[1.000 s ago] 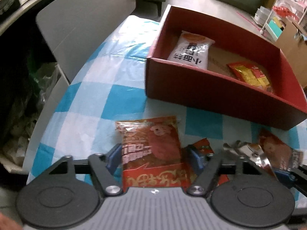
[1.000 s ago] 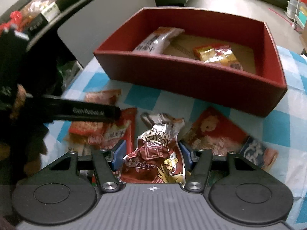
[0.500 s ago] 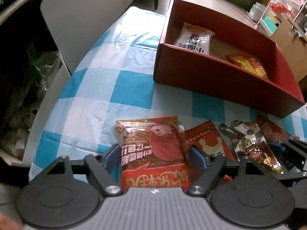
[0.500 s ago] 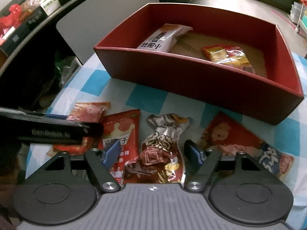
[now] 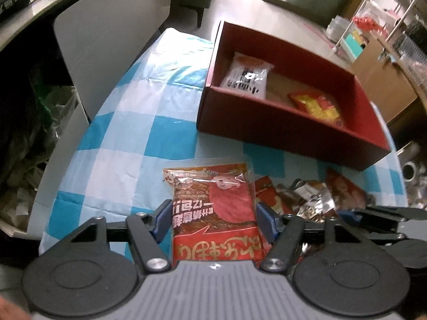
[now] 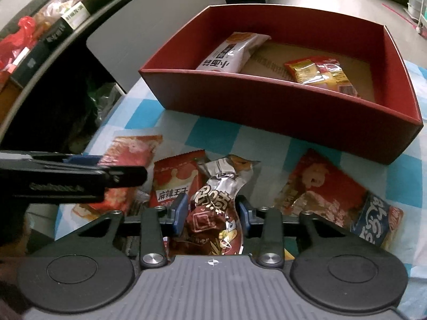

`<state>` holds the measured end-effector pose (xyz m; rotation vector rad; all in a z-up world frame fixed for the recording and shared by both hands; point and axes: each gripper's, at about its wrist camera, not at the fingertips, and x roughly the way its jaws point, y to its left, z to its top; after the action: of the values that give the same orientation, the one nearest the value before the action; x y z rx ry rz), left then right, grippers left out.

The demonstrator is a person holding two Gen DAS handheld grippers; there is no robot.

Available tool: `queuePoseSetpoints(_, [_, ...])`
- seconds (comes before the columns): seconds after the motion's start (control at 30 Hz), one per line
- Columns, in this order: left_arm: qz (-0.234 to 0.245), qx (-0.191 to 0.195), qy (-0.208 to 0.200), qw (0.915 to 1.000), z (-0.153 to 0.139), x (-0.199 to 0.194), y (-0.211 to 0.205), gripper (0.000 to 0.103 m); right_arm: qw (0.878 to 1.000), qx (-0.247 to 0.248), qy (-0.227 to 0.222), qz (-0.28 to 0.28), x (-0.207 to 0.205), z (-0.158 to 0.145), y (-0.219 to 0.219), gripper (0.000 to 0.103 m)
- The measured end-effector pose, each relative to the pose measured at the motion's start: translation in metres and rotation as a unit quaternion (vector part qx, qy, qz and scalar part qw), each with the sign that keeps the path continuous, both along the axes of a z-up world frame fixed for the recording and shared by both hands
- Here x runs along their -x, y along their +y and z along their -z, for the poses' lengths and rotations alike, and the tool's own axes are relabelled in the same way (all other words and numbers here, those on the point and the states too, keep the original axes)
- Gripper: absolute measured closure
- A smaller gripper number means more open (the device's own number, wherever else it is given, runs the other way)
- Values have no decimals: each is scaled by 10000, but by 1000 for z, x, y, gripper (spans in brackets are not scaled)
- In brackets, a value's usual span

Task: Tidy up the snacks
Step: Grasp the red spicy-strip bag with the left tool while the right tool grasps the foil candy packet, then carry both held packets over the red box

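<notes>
A red box stands on the checked tablecloth and holds a white packet and a red-yellow packet. My left gripper is shut on a red jerky packet, which it holds by both edges. My right gripper is shut on a silver-brown foil packet. The left gripper's finger shows as a black bar in the right wrist view, left of the foil packet.
More packets lie on the cloth: a red one next to the foil packet, a red one and a blue one to the right. A grey panel and dark shelves stand left of the table.
Both grippers have closed in on their packets; the right jaws narrowed around the foil packet. Both views have pulled back and up a little from the box.
</notes>
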<state>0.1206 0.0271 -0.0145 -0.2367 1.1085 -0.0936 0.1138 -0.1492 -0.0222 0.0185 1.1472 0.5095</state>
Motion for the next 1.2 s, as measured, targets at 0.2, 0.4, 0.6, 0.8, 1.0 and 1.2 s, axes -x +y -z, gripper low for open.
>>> queuePoseSetpoints(0.2, [-18,217,-174,9996,-14,-2,2,43,9997,-173,-64,131,-2,-10,-10,66])
queuePoseSetpoints(0.4, [45,190,-60,9998,-9,-5,-2,43,9999,-26,37,139,-5,0,-12,63])
queuePoseSetpoints(0.6, [60,133,50,9999,-2,-4,-3,43,9991,347,-77,-212,-1,8,7,51])
queuePoseSetpoints(0.8, [109,197,56,9997,-4,-4,-4,43,9966,649,-309,-404,9,8,16,54])
queuePoseSetpoints(1.0, [131,421,-52,9990,-13,-3,0,43,9999,123,-97,-45,10,0,-8,55])
queuePoseSetpoints(1.2, [160,564,-215,9980,-24,-4,-2,43,9980,-479,-283,300,10,-24,-30,55])
